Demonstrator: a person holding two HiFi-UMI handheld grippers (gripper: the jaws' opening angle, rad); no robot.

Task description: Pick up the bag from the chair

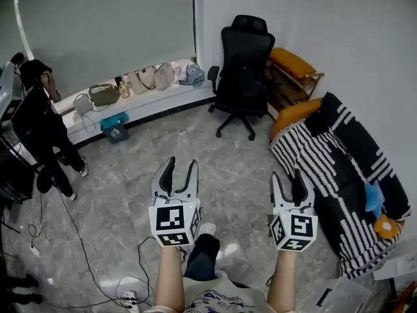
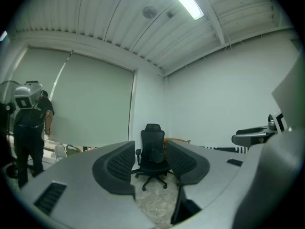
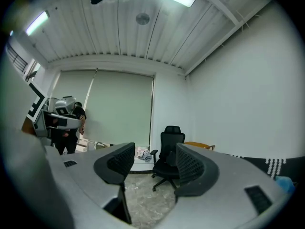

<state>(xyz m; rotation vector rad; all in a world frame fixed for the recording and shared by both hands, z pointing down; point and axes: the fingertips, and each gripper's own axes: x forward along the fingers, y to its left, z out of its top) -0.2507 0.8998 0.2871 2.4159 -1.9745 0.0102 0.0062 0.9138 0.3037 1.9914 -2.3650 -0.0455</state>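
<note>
Marble floor (image 1: 124,168) | chair (image 1: 242,57): dark bag (image 1: 247,83) upright against backrest | left gripper (image 1: 181,163), right gripper (image 1: 287,175): agape, empty

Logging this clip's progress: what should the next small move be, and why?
Probably walk toward the black office chair, tongs open. The left gripper and right gripper are open and empty, floor separates them from the chair, and what looks like a dark bag sits on its seat.

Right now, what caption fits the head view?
Left gripper and right gripper, both open, point toward a black office chair.
</note>
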